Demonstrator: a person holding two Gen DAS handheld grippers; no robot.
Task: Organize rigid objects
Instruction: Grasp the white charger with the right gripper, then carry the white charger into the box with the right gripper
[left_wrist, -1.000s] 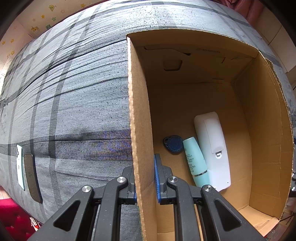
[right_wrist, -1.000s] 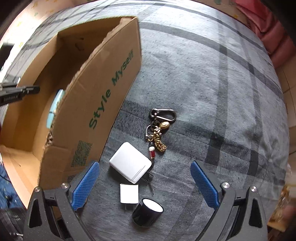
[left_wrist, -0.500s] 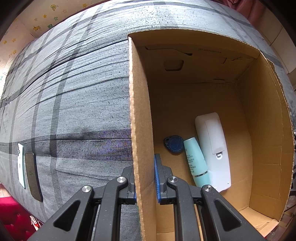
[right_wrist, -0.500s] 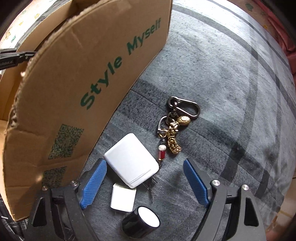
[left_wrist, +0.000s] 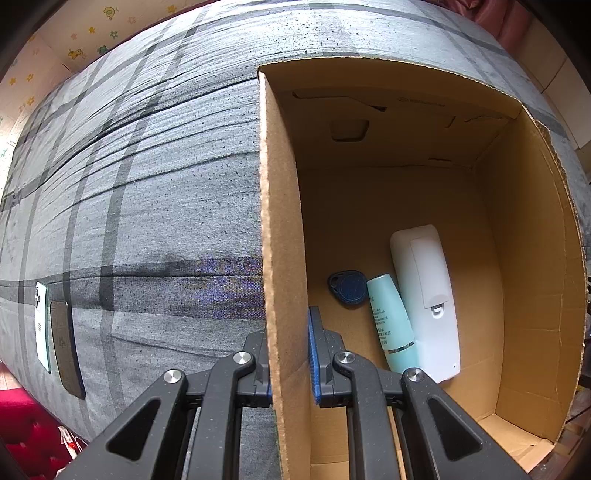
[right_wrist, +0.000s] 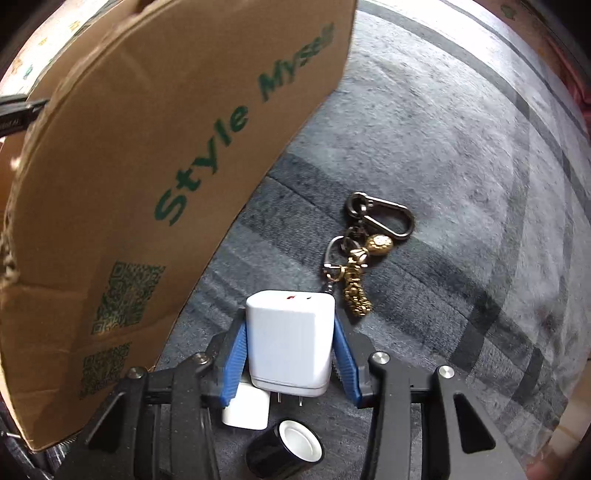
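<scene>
My left gripper (left_wrist: 291, 354) is shut on the left wall of the cardboard box (left_wrist: 280, 229). Inside the box lie a white remote-like device (left_wrist: 424, 295), a mint green tube (left_wrist: 391, 321) and a dark blue key fob (left_wrist: 347, 287). My right gripper (right_wrist: 290, 350) is shut on a large white charger plug (right_wrist: 290, 343), held just above the grey plaid sheet beside the box's printed outer wall (right_wrist: 147, 184). Under it lie a small white adapter (right_wrist: 245, 408) and a black cylinder with a white cap (right_wrist: 284, 454). A brass keychain with carabiner (right_wrist: 364, 254) lies just beyond.
The grey plaid bed surface (left_wrist: 147, 166) spreads left of the box; a white phone (left_wrist: 41, 325) and a brown flat case (left_wrist: 64, 347) lie near its left edge. A red cushion (left_wrist: 29, 435) sits below that edge. Grey sheet (right_wrist: 461, 184) stretches right of the keychain.
My right gripper has come down and forward and closed on the large white charger plug, which now sits between its blue pads. The left gripper still clamps the box wall, unmoved.
</scene>
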